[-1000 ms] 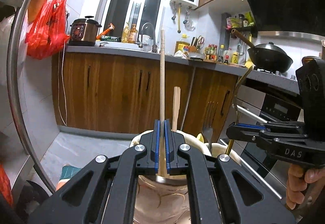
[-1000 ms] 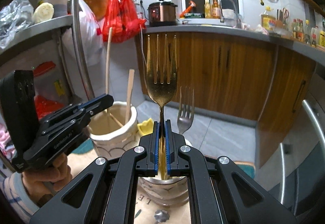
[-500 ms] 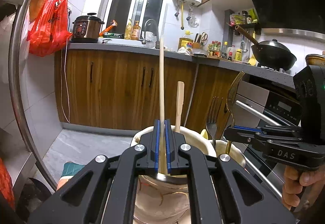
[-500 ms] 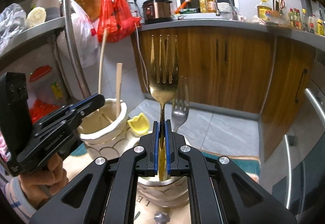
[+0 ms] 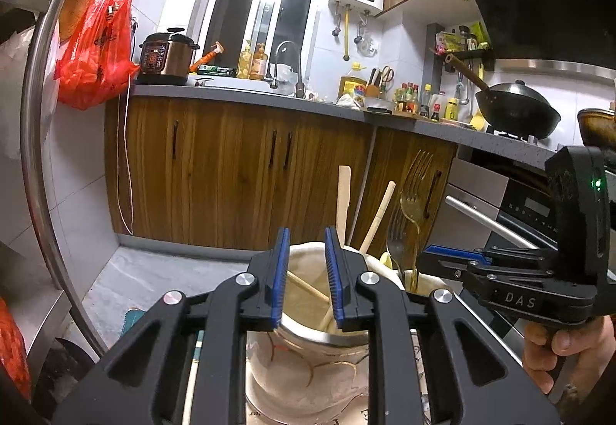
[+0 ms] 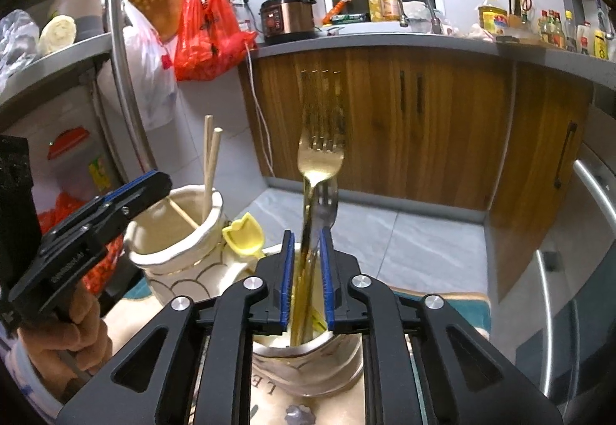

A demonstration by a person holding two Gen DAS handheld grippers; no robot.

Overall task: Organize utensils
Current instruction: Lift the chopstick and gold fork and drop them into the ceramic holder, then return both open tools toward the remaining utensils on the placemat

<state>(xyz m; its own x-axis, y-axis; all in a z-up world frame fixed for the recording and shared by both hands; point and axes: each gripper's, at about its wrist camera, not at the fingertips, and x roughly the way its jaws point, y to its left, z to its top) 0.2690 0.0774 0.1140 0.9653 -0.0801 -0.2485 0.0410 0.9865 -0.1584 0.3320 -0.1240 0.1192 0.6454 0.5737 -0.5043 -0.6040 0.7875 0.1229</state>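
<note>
My left gripper [image 5: 306,273] is open above a cream ceramic holder [image 5: 308,359]. Wooden chopsticks [image 5: 342,201] stand loose in that holder, free of the blue pads. My right gripper [image 6: 305,271] is open above a second cream holder [image 6: 308,359]. A gold fork [image 6: 319,155] and a silver fork [image 6: 325,205] stand in it, tines up, between the parted pads. In the left wrist view the gold fork [image 5: 414,194] and right gripper [image 5: 454,263] sit to the right. In the right wrist view the left gripper [image 6: 154,186] hovers over the chopstick holder [image 6: 173,255].
A yellow plastic piece [image 6: 244,236] sits between the two holders. Both stand on a mat with a teal edge [image 6: 454,305]. A curved metal rail [image 5: 34,155] runs at the left. Wooden cabinets [image 5: 238,171] and an oven [image 5: 500,201] lie beyond.
Both grippers have opened. The left let go of the chopstick, which dropped into its holder. The right let go of the gold fork, which now stands lower in its holder.
</note>
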